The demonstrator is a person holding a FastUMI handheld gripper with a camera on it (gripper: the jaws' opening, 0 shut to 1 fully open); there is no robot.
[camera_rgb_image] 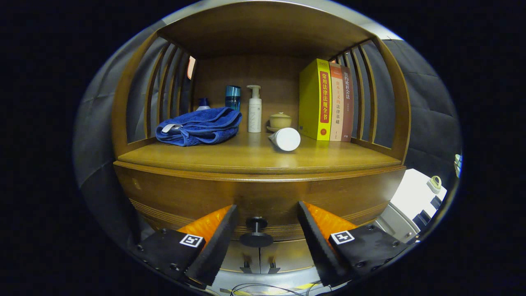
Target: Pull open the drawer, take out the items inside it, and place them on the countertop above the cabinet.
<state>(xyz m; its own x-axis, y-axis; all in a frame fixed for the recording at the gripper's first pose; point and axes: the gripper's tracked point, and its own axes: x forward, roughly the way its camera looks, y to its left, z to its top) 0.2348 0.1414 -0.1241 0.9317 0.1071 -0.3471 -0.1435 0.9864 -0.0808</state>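
While the drawer (pixel 263 201) sits shut, I hold the claw (pixel 266 230) released, straddling its knob (pixel 256 232) for gripping

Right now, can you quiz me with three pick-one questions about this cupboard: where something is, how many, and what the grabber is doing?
1. Where is the drawer knob?
A. between the fingers
B. on the blue towel
C. behind the books

2. How many books stand on the countertop?
A. one
B. three
C. six

3. The gripper is:
A. open
B. shut on the knob
C. holding the white tube

Answers:
1 A, the knob sits in the gap between both fingers.
2 B, three spines stand side by side.
3 A, neither finger touches the knob.
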